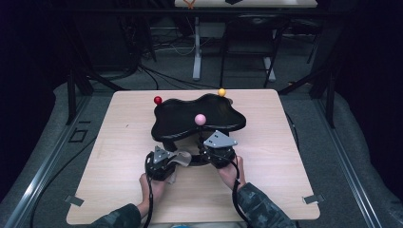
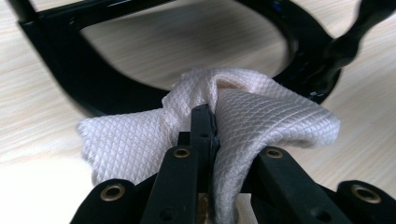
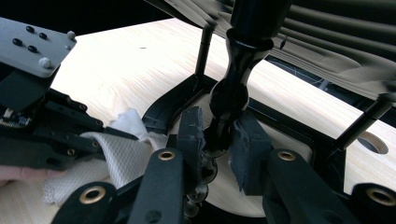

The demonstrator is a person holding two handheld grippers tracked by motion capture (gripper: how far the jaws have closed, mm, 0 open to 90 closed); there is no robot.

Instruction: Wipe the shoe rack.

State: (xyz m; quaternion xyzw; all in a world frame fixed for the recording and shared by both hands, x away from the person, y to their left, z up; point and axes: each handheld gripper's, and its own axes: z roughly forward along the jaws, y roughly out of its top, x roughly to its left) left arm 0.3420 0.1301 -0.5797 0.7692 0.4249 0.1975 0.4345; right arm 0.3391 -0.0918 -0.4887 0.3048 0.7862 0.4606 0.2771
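White cloth wipes the black stand's base while its post is held steady

White waffle-weave cloth (image 2: 233, 116) sits bunched at the centre of the left gripper view, pinched between the closed jaws of the left gripper (image 2: 204, 121) and lying just against the glossy black base ring (image 2: 70, 79) of the stand on the pale wooden table (image 1: 275, 156). In the high view it appears low and centre, just under the near edge of the black wavy tray (image 1: 190, 118).

The step looks like wiping that base. It would go best with the cloth kept flat on the ring and drawn along its curve, while the right gripper (image 3: 219, 135), clamped on the turned black post (image 3: 233, 93), holds the stand from sliding.

The right gripper view reveals the grip on the post and the slender legs beneath the tray. From above come the tray's outline and its red ball (image 1: 158, 100), yellow ball (image 1: 221, 92) and pink ball (image 1: 200, 118).
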